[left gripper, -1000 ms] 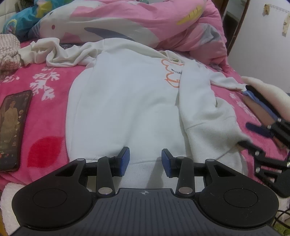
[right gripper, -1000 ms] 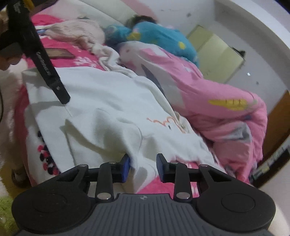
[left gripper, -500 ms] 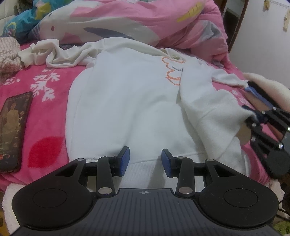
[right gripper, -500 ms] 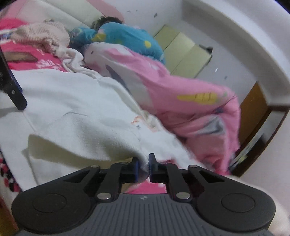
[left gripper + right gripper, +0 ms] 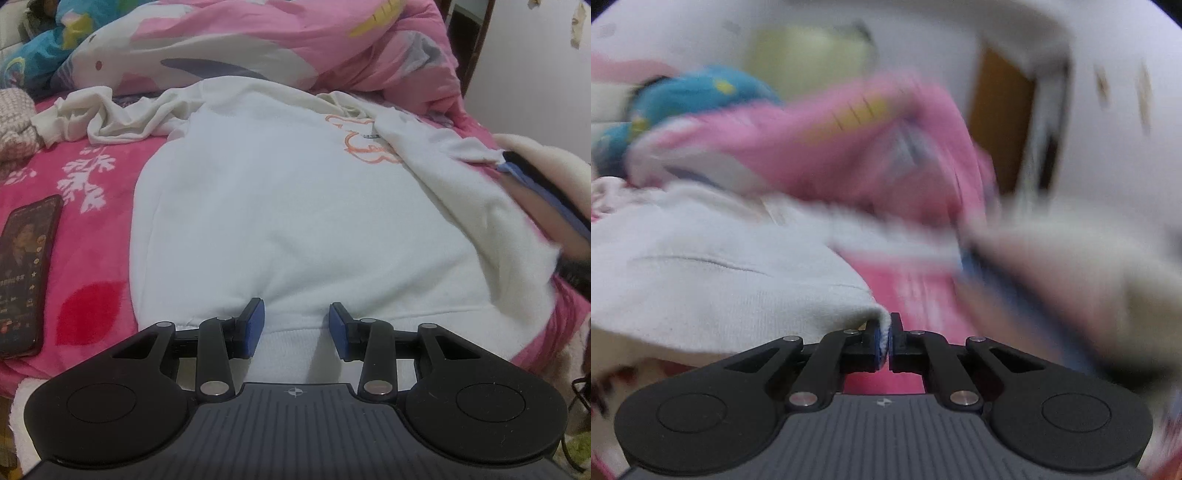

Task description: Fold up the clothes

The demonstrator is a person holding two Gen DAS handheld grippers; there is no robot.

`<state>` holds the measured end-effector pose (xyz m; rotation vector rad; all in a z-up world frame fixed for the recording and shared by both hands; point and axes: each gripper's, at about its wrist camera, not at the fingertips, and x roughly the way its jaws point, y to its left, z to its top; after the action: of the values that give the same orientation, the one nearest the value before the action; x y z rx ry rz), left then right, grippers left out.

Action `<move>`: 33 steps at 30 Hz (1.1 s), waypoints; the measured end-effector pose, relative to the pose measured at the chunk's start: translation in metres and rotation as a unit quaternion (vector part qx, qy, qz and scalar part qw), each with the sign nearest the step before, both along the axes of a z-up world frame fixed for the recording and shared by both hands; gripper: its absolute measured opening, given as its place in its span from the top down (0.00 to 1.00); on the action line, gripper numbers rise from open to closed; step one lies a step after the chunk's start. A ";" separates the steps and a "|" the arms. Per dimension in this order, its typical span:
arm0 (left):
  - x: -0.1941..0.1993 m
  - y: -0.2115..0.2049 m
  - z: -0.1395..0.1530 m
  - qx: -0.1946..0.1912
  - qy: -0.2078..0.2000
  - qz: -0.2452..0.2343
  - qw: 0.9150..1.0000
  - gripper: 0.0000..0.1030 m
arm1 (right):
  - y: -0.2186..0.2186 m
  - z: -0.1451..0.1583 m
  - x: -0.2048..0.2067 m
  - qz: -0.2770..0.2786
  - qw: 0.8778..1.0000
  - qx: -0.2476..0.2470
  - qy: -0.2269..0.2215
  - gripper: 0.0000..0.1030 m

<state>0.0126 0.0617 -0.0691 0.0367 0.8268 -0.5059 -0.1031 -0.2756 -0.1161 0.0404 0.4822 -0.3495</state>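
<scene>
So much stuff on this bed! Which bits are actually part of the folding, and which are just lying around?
Part of the job:
- white sweatshirt, spread on the bed
- right gripper, shut on the sweatshirt's edge
- left gripper, open over the hem

Just lying about:
- phone
- crumpled cream garment
- pink quilt
- pink blanket underneath

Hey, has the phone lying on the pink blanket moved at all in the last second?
No. In the left wrist view the phone keeps its place left of the white sweatshirt, beside the same red spot on the blanket.
</scene>
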 end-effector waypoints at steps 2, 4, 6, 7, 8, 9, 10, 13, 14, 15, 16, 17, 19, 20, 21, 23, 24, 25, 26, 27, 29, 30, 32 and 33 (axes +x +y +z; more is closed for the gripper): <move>-0.004 0.002 0.005 0.005 -0.003 0.001 1.000 0.63 | -0.022 -0.008 -0.002 -0.019 0.996 0.087 -0.002 0.96; -0.012 0.007 0.010 0.010 -0.016 0.004 1.000 0.63 | -0.029 -0.002 -0.003 -0.024 0.993 0.116 -0.019 0.96; -0.019 0.016 0.012 0.014 -0.022 0.009 1.000 0.63 | -0.034 0.006 -0.003 -0.022 0.991 0.124 -0.035 0.96; -0.022 0.020 0.012 0.019 -0.022 0.015 0.999 0.63 | -0.038 0.006 0.000 -0.022 0.990 0.131 -0.036 0.96; -0.025 0.025 0.011 0.023 -0.022 0.022 0.999 0.63 | -0.043 0.002 0.002 -0.023 0.989 0.142 -0.031 0.95; -0.029 0.030 0.012 0.028 -0.025 0.032 0.999 0.63 | -0.050 -0.005 0.002 -0.025 0.987 0.158 -0.022 0.95; -0.033 0.034 0.012 0.033 -0.028 0.042 0.998 0.63 | -0.055 -0.009 0.001 -0.027 0.984 0.175 -0.021 0.95; -0.040 0.048 0.014 0.030 -0.035 0.063 0.997 0.63 | -0.060 -0.011 0.002 -0.028 0.981 0.190 -0.021 0.95; -0.041 0.052 0.013 0.028 -0.036 0.068 0.997 0.63 | -0.058 -0.010 0.002 -0.028 0.983 0.183 -0.018 0.95; -0.039 0.054 0.011 0.028 -0.034 0.070 0.997 0.63 | -0.055 -0.011 0.001 -0.029 0.984 0.178 -0.014 0.95; -0.036 0.055 0.009 0.029 -0.032 0.072 0.996 0.63 | -0.053 -0.011 -0.001 -0.030 0.984 0.174 -0.012 0.95; -0.033 0.054 0.008 0.031 -0.030 0.072 0.996 0.63 | -0.051 -0.011 -0.002 -0.031 0.985 0.172 -0.010 0.94; -0.028 0.052 0.004 0.025 -0.028 0.062 0.997 0.64 | -0.050 -0.010 -0.003 -0.033 0.985 0.172 -0.007 0.94; -0.026 0.050 0.001 0.021 -0.025 0.058 0.998 0.69 | -0.050 -0.009 -0.004 -0.035 0.984 0.172 -0.006 0.94; -0.022 0.049 -0.002 0.019 -0.019 0.059 0.998 0.79 | -0.049 -0.009 -0.004 -0.036 0.985 0.170 -0.005 0.94; -0.014 0.052 -0.006 0.006 -0.001 0.070 0.998 0.91 | -0.047 -0.009 -0.004 -0.038 0.986 0.163 -0.002 0.94; -0.012 0.056 -0.004 -0.014 0.007 0.077 0.997 0.96 | -0.046 -0.009 -0.004 -0.039 0.987 0.159 0.000 0.94; -0.010 0.063 0.003 -0.043 0.013 0.084 0.995 0.97 | -0.045 -0.008 -0.003 -0.040 0.987 0.155 0.002 0.94; -0.008 0.070 0.009 -0.073 0.019 0.090 0.993 0.97 | -0.044 -0.007 -0.003 -0.040 0.987 0.153 0.004 0.94; -0.007 0.079 0.018 -0.110 0.020 0.095 0.989 0.98 | -0.044 -0.007 -0.003 -0.041 0.987 0.153 0.005 0.94; 0.001 0.096 0.041 -0.185 0.011 0.104 0.977 0.98 | -0.044 -0.006 -0.003 -0.042 0.987 0.155 0.006 0.94; 0.005 0.103 0.051 -0.212 0.005 0.110 0.971 0.98 | -0.044 -0.006 -0.003 -0.042 0.987 0.156 0.007 0.94; 0.016 0.105 0.053 -0.206 0.001 0.119 0.971 0.97 | -0.044 -0.006 -0.003 -0.042 0.987 0.154 0.008 0.94; 0.020 0.103 0.048 -0.186 0.001 0.121 0.975 0.96 | -0.043 -0.006 -0.003 -0.043 0.987 0.152 0.009 0.94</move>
<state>0.0325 0.1644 -0.0206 -0.4059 0.7164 -0.4229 -0.1057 -0.3186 -0.1218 0.3562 0.5490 -0.3576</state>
